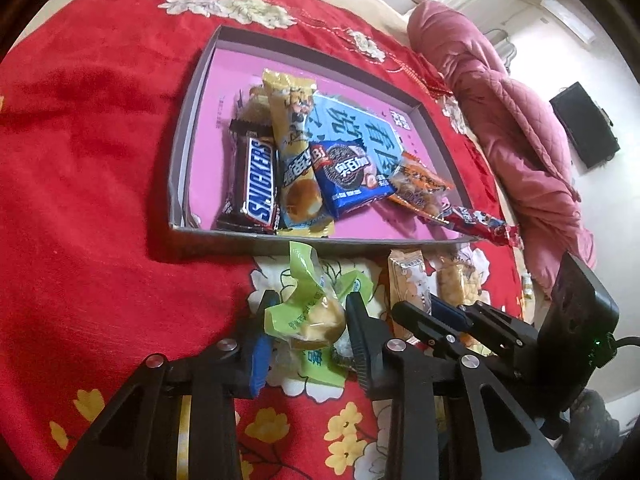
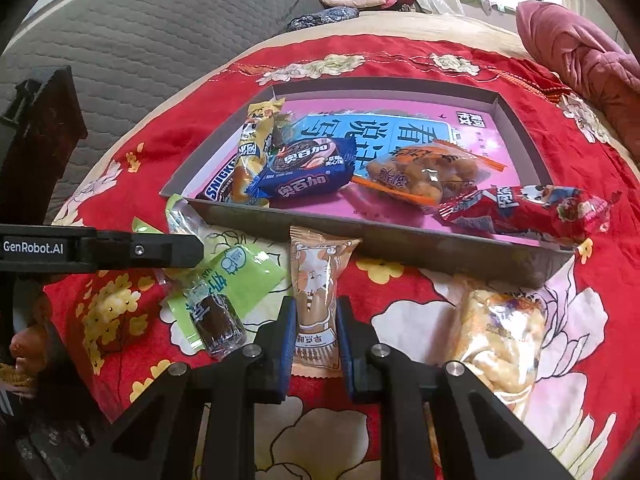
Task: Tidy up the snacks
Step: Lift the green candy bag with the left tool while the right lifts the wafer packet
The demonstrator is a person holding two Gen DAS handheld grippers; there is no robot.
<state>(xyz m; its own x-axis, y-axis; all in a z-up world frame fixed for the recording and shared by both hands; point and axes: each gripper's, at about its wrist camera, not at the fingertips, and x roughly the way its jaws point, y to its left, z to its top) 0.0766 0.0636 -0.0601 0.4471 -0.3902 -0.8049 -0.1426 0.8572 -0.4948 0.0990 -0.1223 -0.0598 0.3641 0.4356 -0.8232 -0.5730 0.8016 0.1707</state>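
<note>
left gripper (image 1: 310, 312) clamping green pastry packet (image 1: 308, 312), right gripper (image 2: 316, 312) gripping beige snack packet (image 2: 316, 280), tray (image 2: 400, 240) beyond

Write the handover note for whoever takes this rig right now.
Left gripper: shut on the green-wrapped pastry, outside the tray.
Right gripper: fingers around the orange-wrapped cake; grip uncertain.
Done: Snickers, blue cookie pack and others lie in the pink tray; the red pack overhangs its front rim.
Left: both gripped snacks, the dark sweet, the yellow puff bag.
</note>
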